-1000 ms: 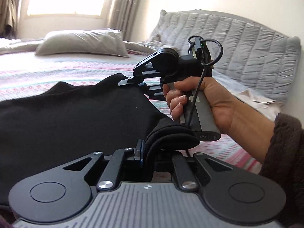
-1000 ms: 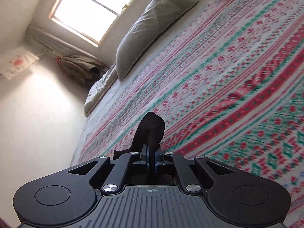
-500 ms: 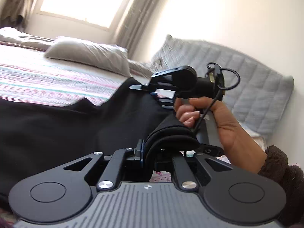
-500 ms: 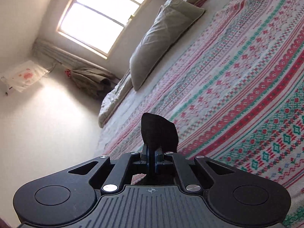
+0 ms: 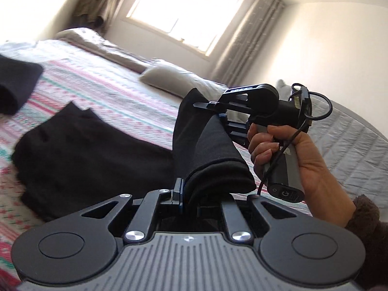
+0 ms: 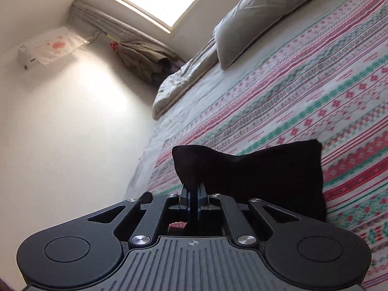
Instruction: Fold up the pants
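Sunlit window overlooks striped bedspread, where both left tool and right tool clamp black pants.

Home bedroom, patterned bedspread, pillow, curtained window, quilted headboard

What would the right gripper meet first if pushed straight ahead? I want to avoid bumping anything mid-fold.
The right gripper, shut on the black pants, points low across the patterned bedspread. Beyond the held cloth, it would likely meet the bedspread first, before the grey pillow; depth is unclear.
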